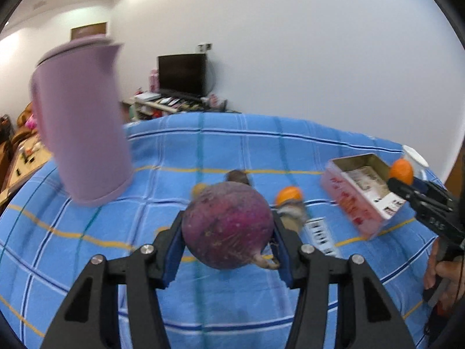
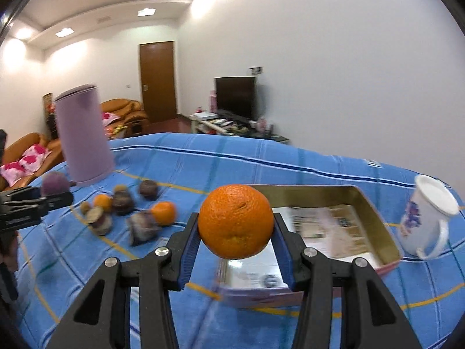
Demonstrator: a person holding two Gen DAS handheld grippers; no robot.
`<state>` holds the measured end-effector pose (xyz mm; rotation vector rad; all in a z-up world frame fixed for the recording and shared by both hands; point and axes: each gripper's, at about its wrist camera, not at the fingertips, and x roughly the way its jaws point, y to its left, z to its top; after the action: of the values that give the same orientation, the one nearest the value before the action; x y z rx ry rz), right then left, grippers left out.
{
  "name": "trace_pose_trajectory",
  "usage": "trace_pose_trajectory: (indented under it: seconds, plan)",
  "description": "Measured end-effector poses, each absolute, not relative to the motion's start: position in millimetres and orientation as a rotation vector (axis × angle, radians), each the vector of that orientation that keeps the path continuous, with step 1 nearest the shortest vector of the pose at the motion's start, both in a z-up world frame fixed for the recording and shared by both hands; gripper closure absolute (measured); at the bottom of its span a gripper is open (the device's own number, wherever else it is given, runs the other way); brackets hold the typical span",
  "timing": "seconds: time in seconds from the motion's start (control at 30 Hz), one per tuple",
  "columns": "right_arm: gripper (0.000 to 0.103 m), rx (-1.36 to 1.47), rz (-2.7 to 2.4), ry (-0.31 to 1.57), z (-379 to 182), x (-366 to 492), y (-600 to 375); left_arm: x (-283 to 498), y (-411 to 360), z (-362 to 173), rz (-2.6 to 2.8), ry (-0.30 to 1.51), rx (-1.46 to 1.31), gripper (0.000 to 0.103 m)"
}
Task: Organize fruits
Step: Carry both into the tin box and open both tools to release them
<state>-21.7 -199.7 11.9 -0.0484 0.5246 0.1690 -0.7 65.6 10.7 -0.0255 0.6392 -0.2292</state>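
My left gripper (image 1: 228, 244) is shut on a round purple fruit (image 1: 228, 224) and holds it above the blue checked cloth (image 1: 203, 145). My right gripper (image 2: 236, 241) is shut on an orange (image 2: 236, 221) held over the near end of an open metal tin (image 2: 375, 215). In the left wrist view the right gripper (image 1: 402, 184) with its orange (image 1: 401, 170) hovers at the tin (image 1: 360, 200) on the right. Several purple fruits (image 2: 122, 200) and oranges (image 2: 164, 212) lie loose on the cloth between the grippers.
A tall lilac canister (image 1: 81, 125) stands at the back left of the cloth; it also shows in the right wrist view (image 2: 82, 136). A white mug (image 2: 424, 218) stands right of the tin. Printed paper lies inside the tin.
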Motion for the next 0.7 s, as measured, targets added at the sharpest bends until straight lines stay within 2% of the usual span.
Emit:
trace_pose_trajectory:
  seconds: [0.7]
  plan:
    - [0.054,0.025,-0.011,0.615,-4.4,1.4,-301.7,29.2,-133.8,4.5,-0.503,0.636,0.077,0.048]
